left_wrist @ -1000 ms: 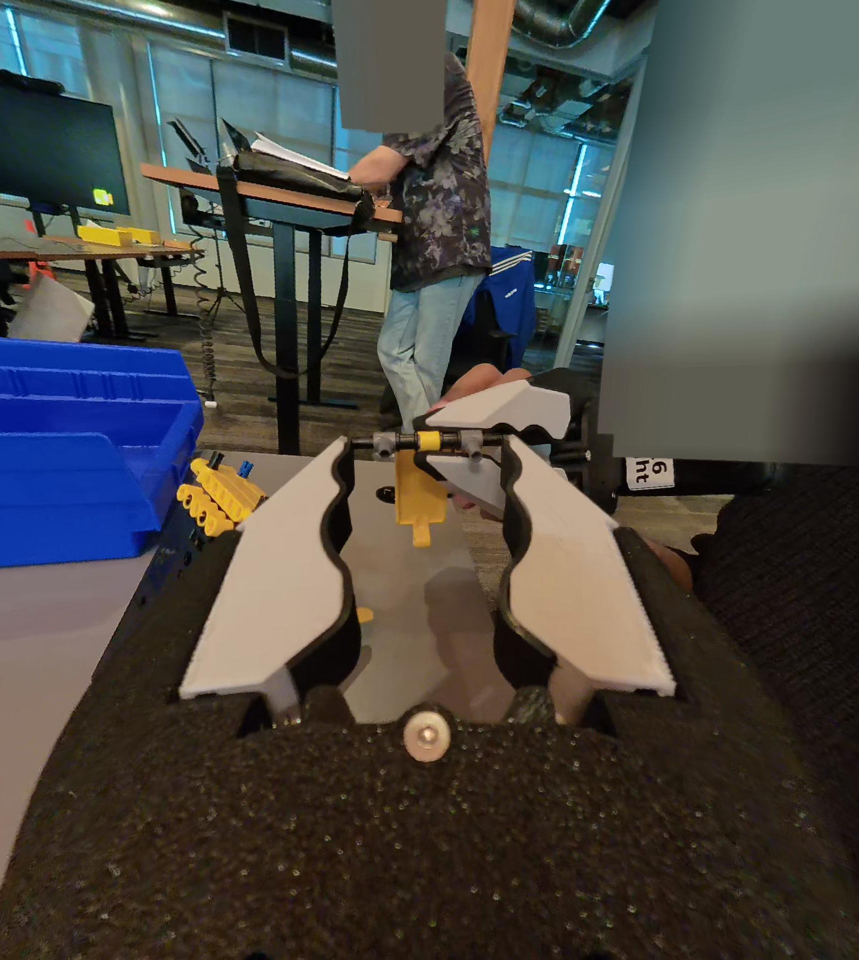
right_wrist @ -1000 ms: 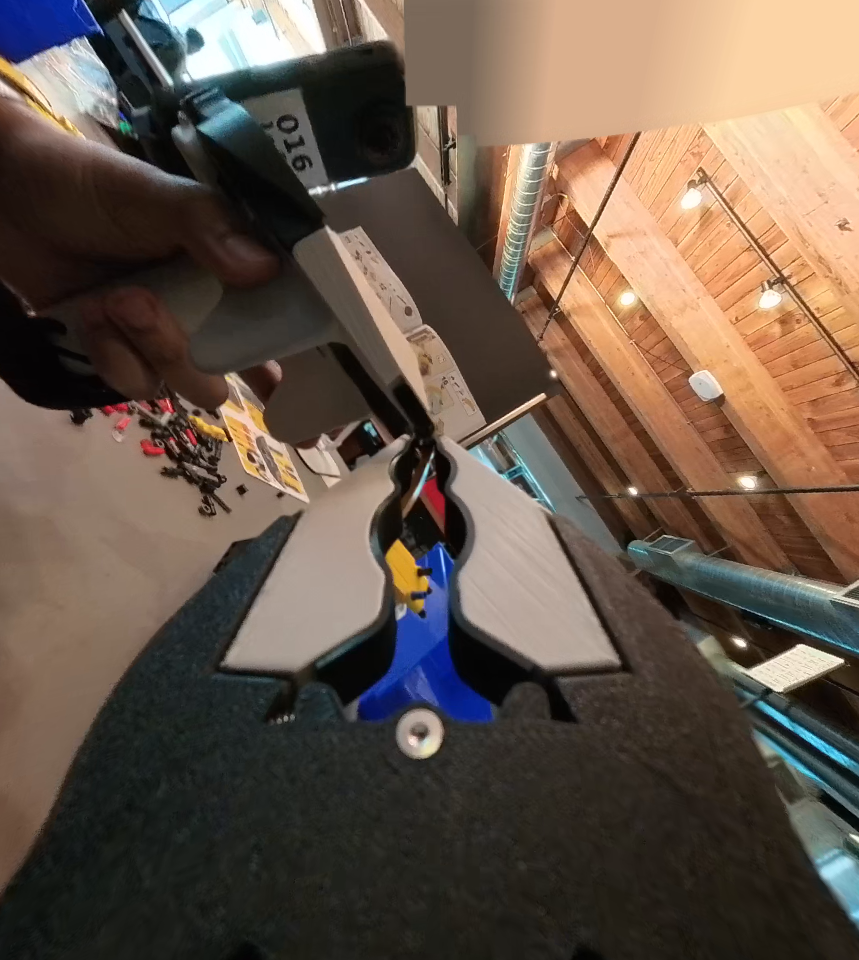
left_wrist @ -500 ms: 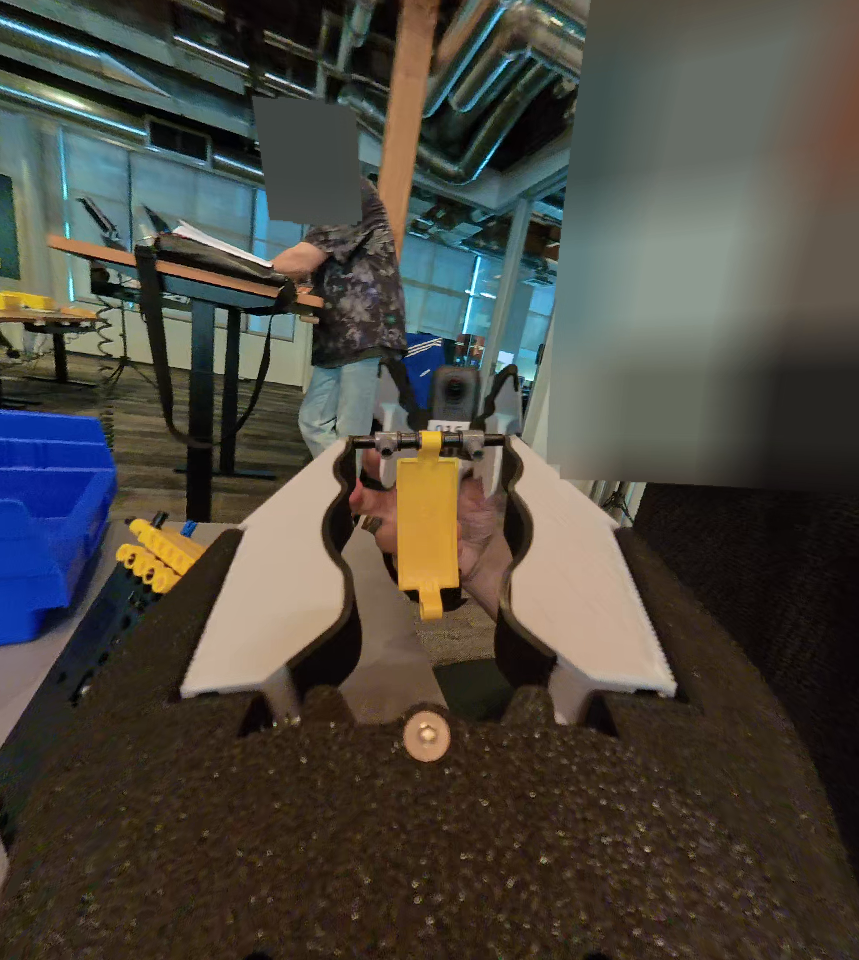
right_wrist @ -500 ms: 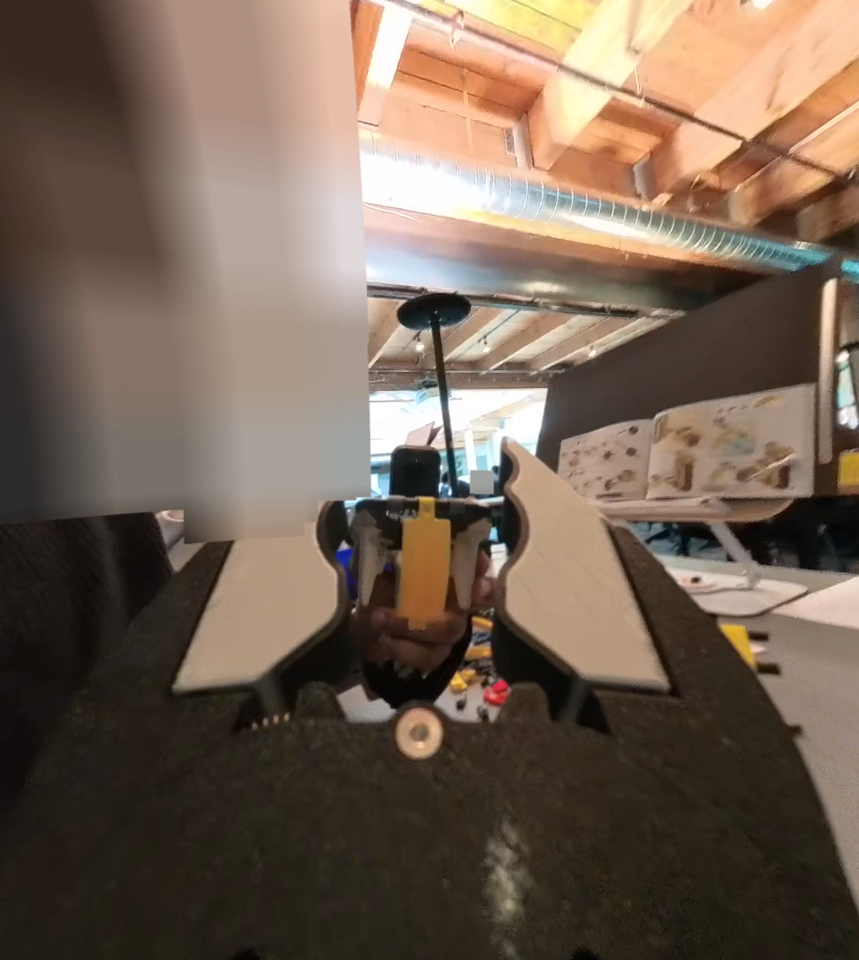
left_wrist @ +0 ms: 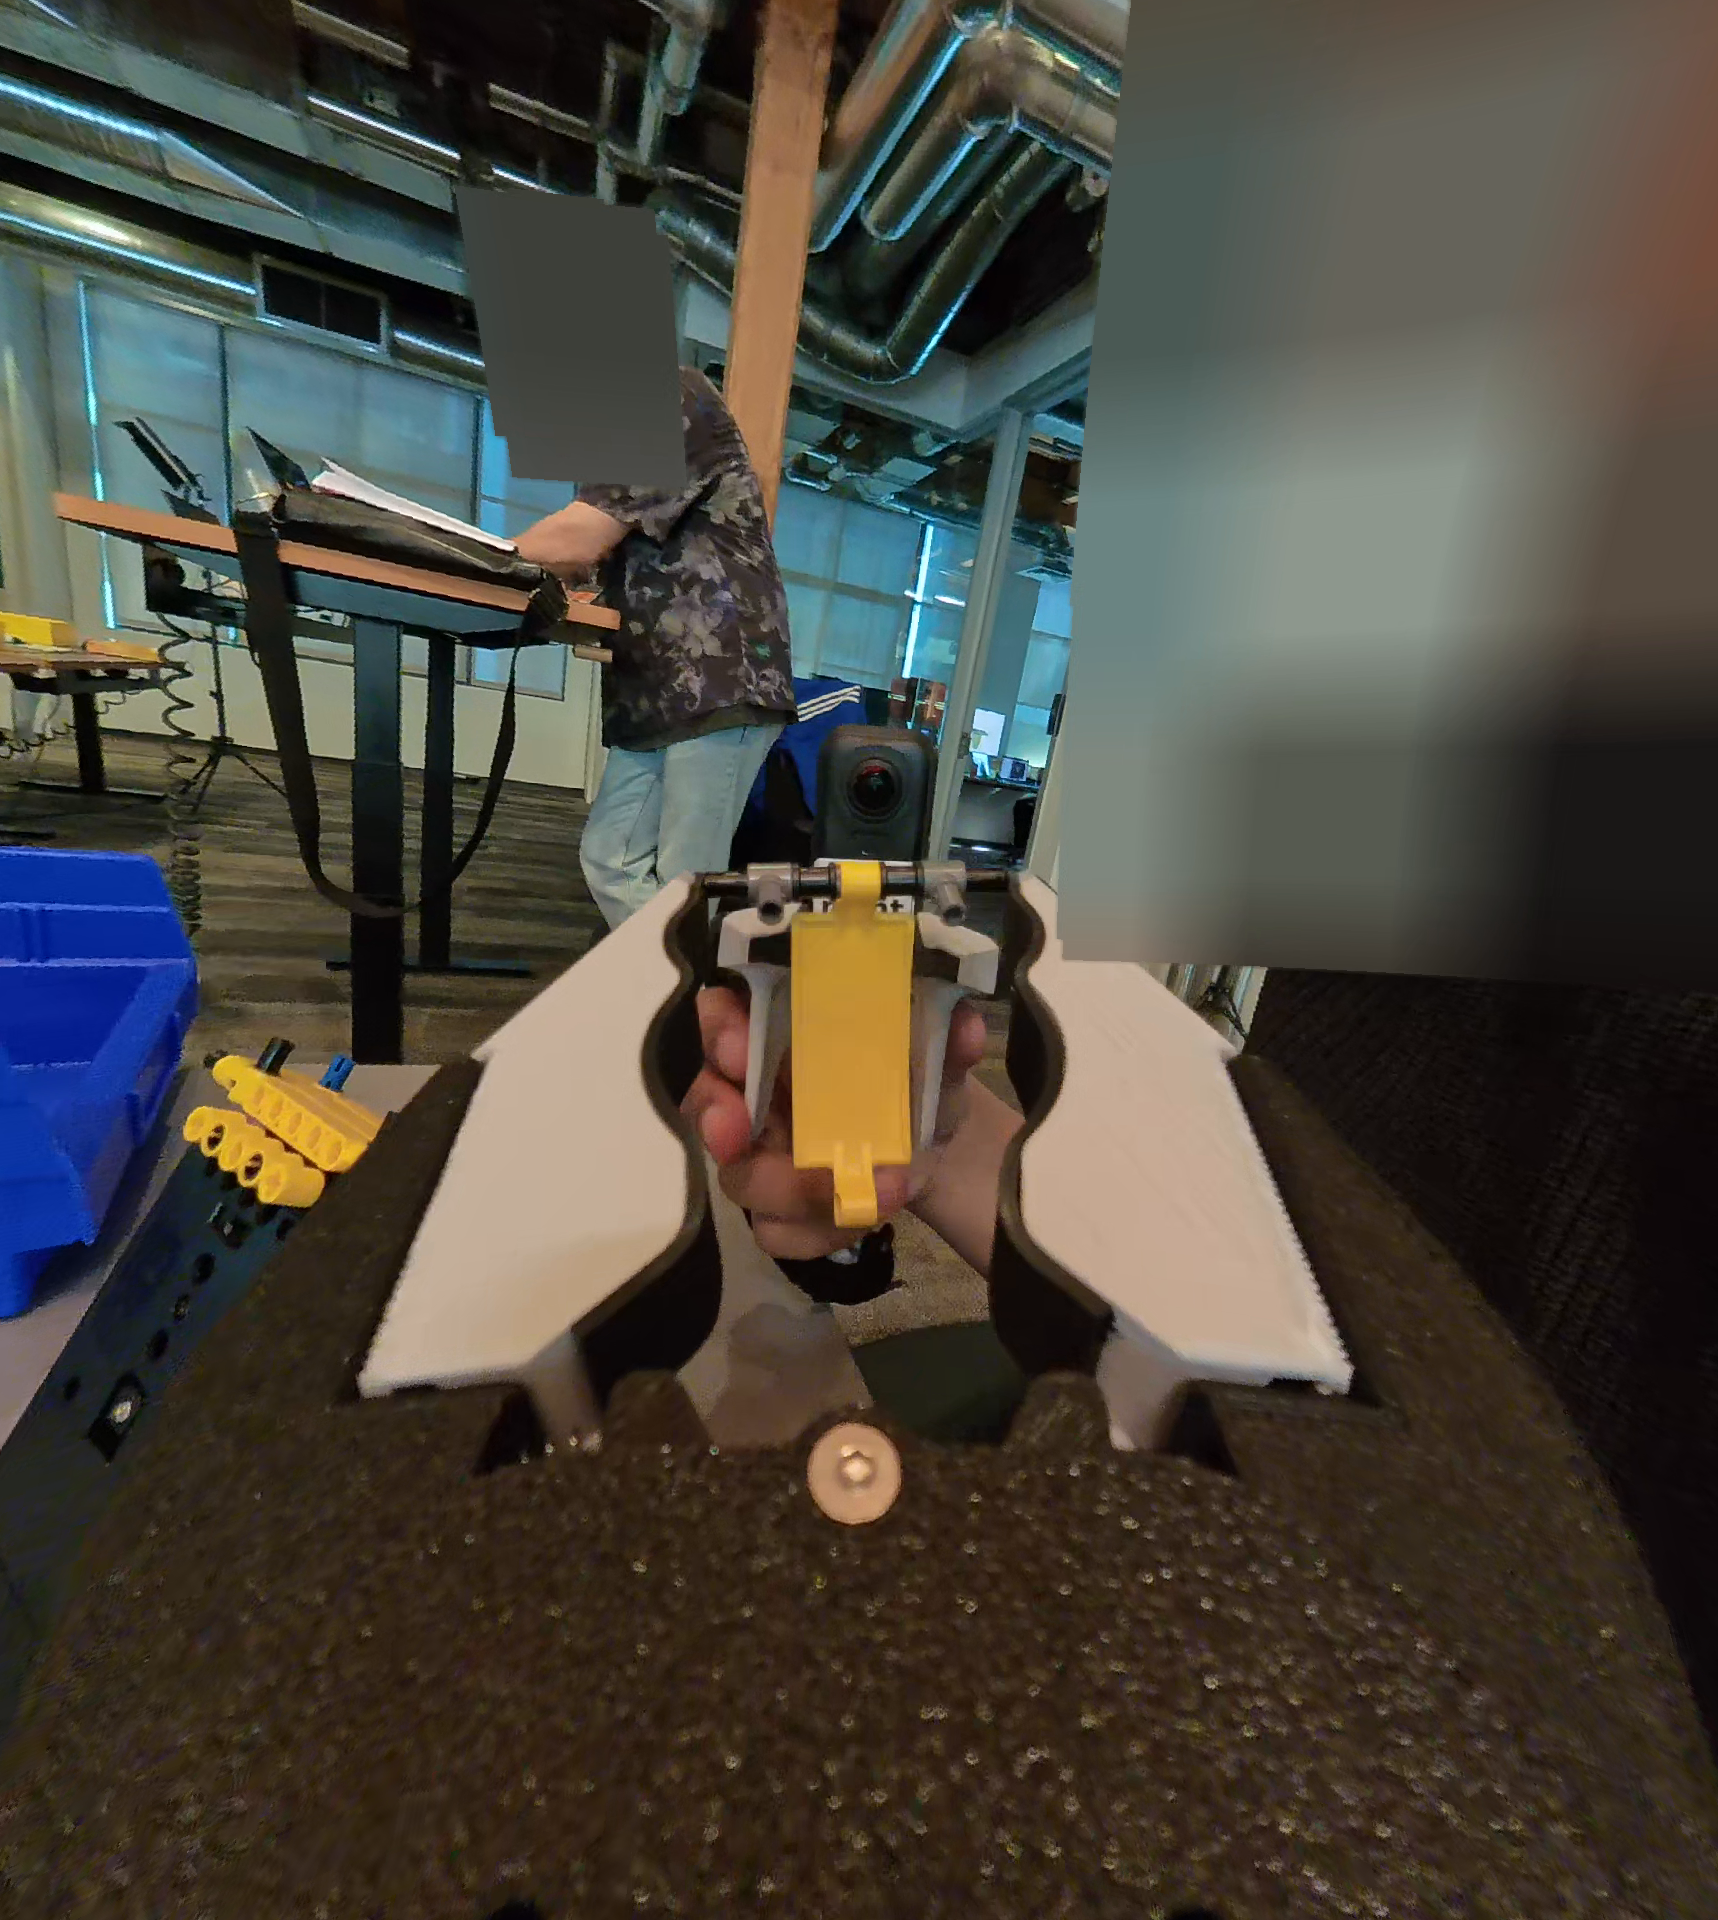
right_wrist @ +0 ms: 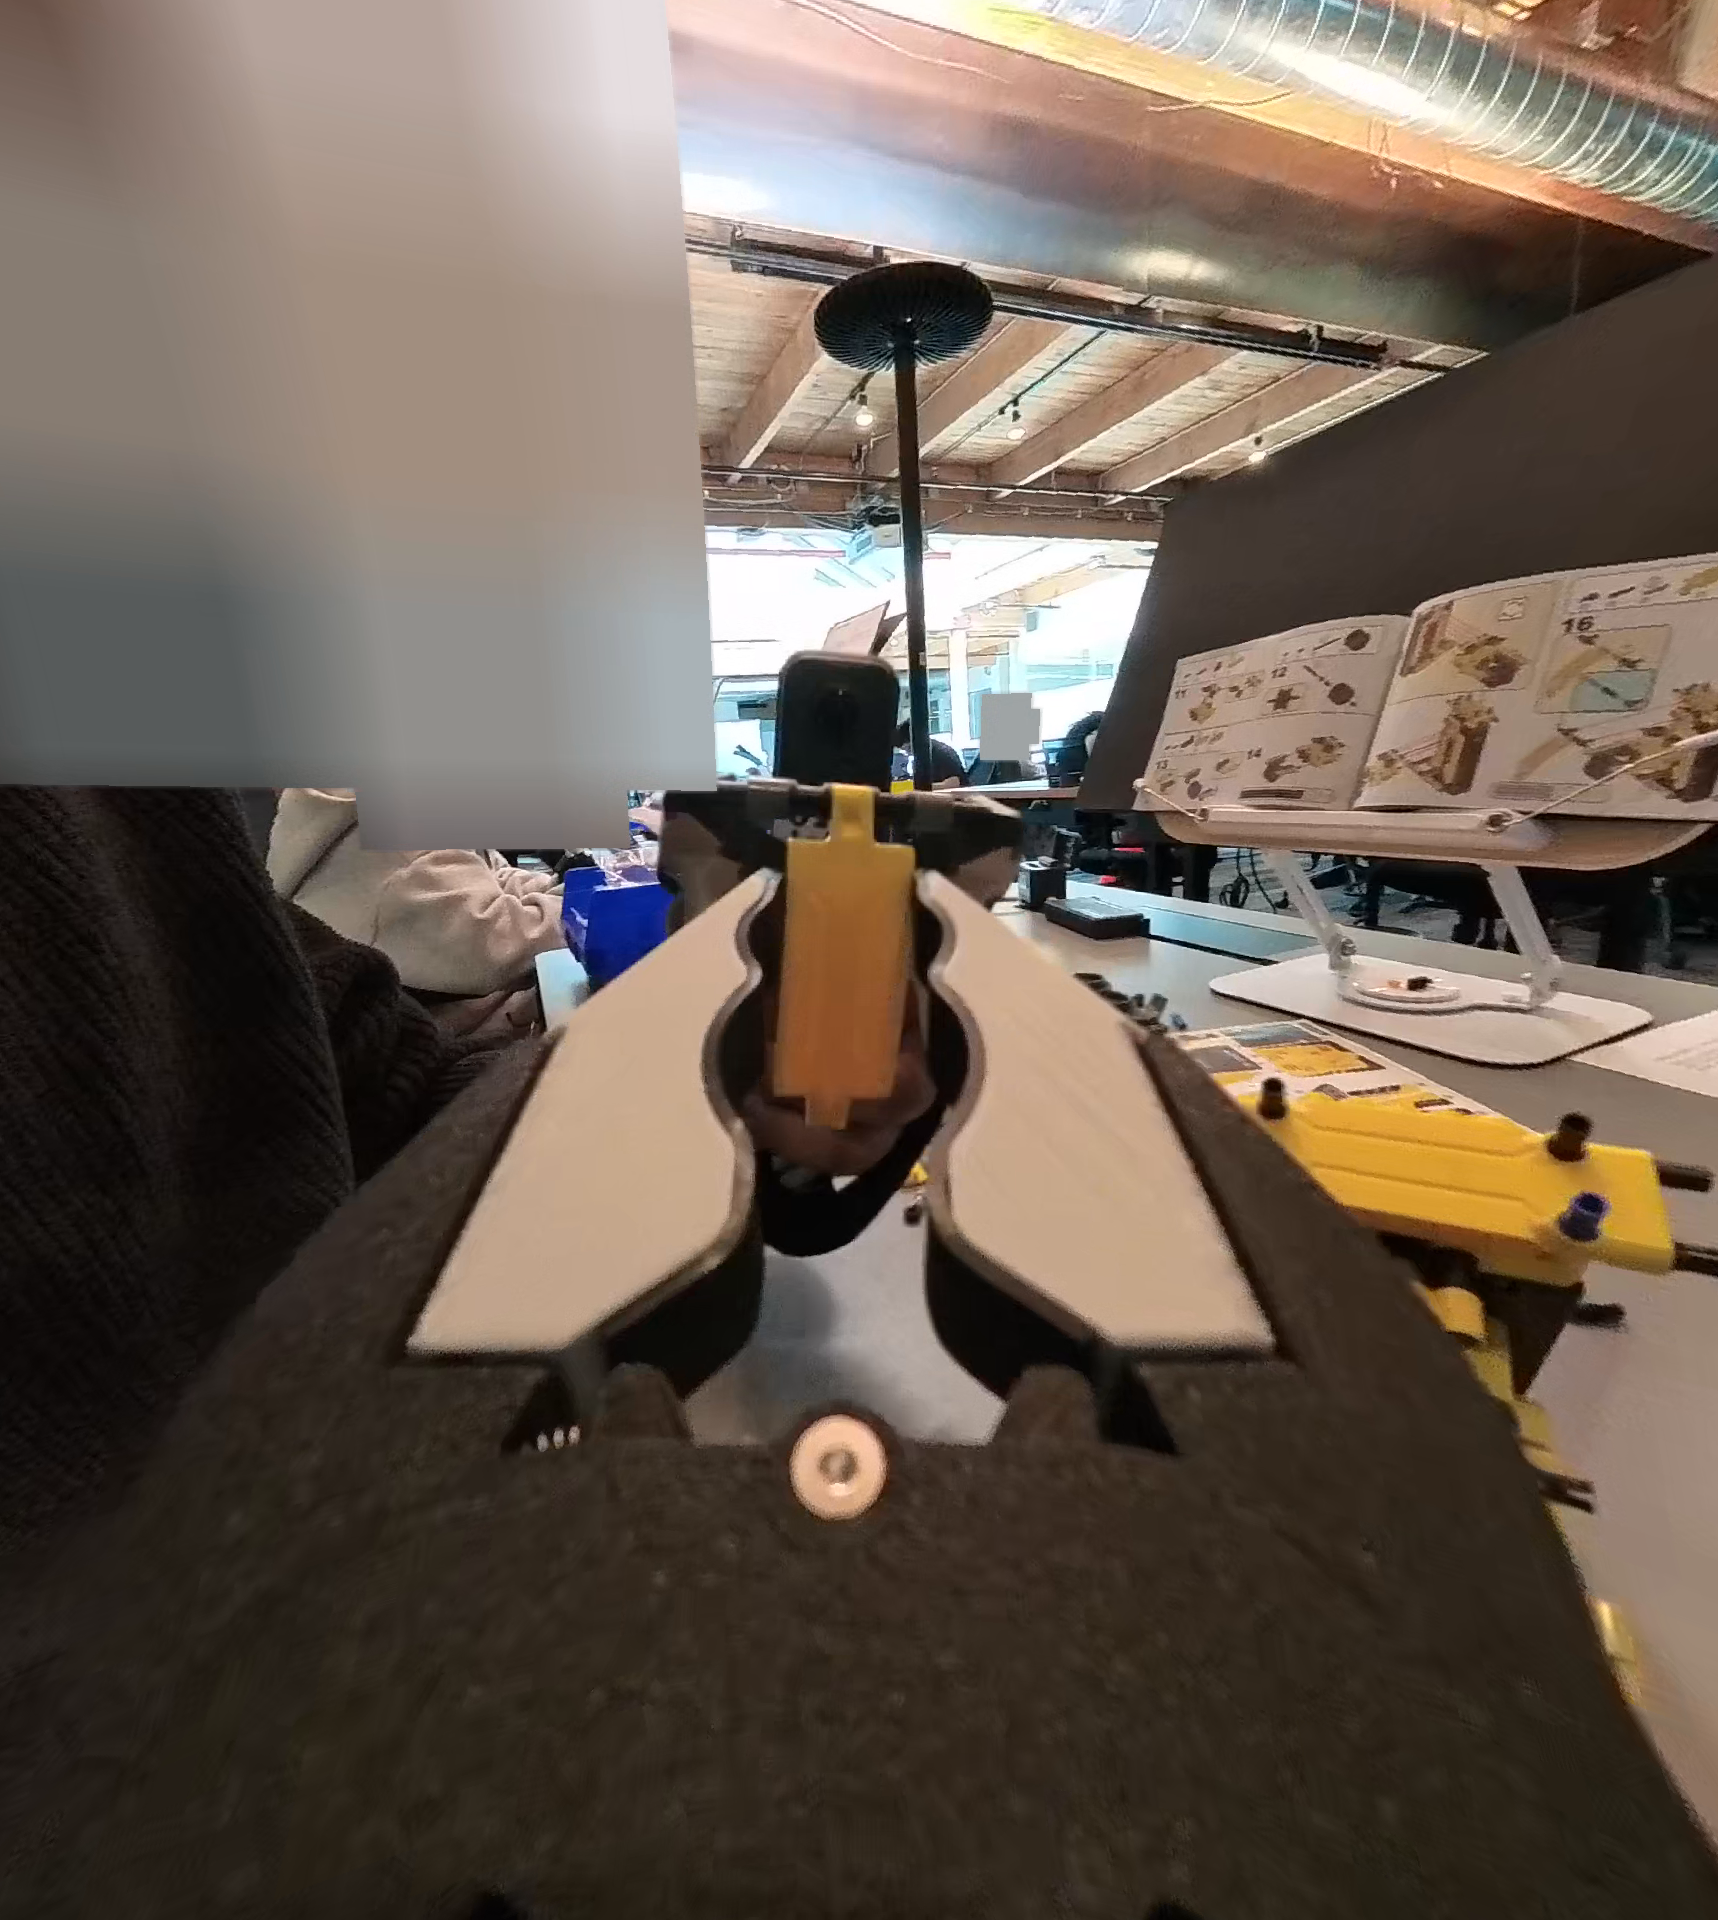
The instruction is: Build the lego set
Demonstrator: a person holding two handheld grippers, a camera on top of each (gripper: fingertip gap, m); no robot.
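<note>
A yellow panel [left_wrist: 850, 1044] on a black axle [left_wrist: 813, 885] is hanging between the left gripper [left_wrist: 855, 894] tips, which are pinching the axle ends; the right gripper [right_wrist: 842, 883], facing from twelve o'clock, is pinching the panel. A blue bin [left_wrist: 13, 1081] is sitting at nine o'clock.

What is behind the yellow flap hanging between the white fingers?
In the left wrist view, behind the yellow flap are the other gripper's pale fingers, the hand holding it and its camera. The flap covers the hand's middle.

Your left gripper [left_wrist: 855, 894] and right gripper [right_wrist: 839, 883]: white wavy fingers, black liners, speckled black foam bodies, one silver screw each; dark knit sleeves.
</note>
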